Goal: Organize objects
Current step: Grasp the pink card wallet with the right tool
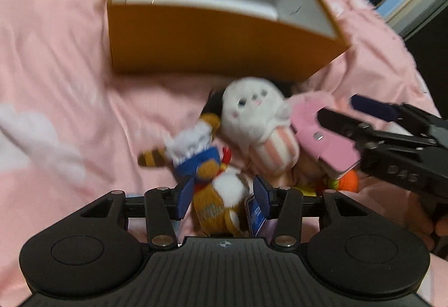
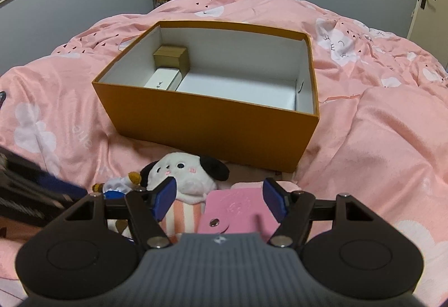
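Straddling the raccoon plush (image 1: 221,195), the left gripper (image 1: 224,195) stands with fingers parted and the toy between the pads; whether they pinch it cannot be told. The right gripper (image 2: 221,199) is spread above the pink pouch (image 2: 235,211), before the orange box (image 2: 212,122). Both look light and soft; gripping the raccoon's torso and the pouch's edges seems soundest.

Left wrist view is motion-blurred throughout: the orange box (image 1: 224,38) and the striped tiger plush (image 1: 215,189) lack sharp edges, and the plush's lower body is hidden behind the left claw (image 1: 224,195) housing, so pad contact cannot be told. An orange knitted item (image 1: 348,181) is mostly covered by the pink wallet (image 1: 324,144). In the right wrist view, the white dog plush (image 2: 184,169) is partly hidden by the right claw (image 2: 221,200).
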{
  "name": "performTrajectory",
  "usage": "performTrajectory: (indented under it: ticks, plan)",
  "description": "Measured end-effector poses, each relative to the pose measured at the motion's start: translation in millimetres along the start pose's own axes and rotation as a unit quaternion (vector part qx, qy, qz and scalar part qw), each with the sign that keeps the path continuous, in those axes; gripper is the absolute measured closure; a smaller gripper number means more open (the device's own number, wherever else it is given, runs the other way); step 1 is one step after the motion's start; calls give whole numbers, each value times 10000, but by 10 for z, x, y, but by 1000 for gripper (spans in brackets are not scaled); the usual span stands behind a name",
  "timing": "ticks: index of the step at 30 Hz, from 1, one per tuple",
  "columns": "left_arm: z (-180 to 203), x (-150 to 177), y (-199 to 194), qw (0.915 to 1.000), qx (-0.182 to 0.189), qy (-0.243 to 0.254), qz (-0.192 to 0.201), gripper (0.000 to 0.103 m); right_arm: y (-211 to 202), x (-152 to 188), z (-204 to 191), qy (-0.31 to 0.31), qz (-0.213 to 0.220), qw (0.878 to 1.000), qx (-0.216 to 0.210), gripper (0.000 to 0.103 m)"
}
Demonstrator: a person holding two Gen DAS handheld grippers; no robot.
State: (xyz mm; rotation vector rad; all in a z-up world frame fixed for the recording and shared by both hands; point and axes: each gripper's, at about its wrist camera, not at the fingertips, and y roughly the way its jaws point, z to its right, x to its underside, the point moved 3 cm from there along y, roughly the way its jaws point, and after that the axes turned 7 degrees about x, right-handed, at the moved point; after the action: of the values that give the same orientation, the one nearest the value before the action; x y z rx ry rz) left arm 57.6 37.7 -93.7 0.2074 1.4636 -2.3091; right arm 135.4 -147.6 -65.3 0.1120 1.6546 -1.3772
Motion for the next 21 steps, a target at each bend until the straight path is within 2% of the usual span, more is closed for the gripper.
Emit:
performTrajectory:
  ticks: [4, 7, 10, 14, 15, 16, 18, 21]
  plan:
    - [-43, 31, 115, 9997, 17, -219, -145, 46, 29, 32, 33, 27, -98, 9999, 22, 34]
    - [-65, 23, 202, 9993, -28, -311, -185, 39, 39, 56, 55, 17, -178, 9998, 51, 34]
    - [-40, 25, 217, 9995, -104, -230, -166, 38, 27, 53, 90, 9, -229, 9997, 131, 34]
    - [8, -1, 49, 9993, -285, 5, 225, 39, 58, 25, 296, 167, -533, 9977, 378, 35]
    - [27, -12, -7, 9989, -284, 90, 353, 39, 96, 33, 365, 289, -704, 9965, 359, 42]
    - [40, -25, -56, 9984, -276, 162, 456, 39, 142, 47, 424, 429, -873, 9949, 273, 50]
    - [80, -64, -133, 9972, -189, 302, 663, 39, 250, 81, 531, 748, -1203, 9899, 34, 51]
    - [168, -147, -173, 9960, 8, 441, 775, 39, 382, 100, 633, 1079, -1411, 9837, -280, 52]
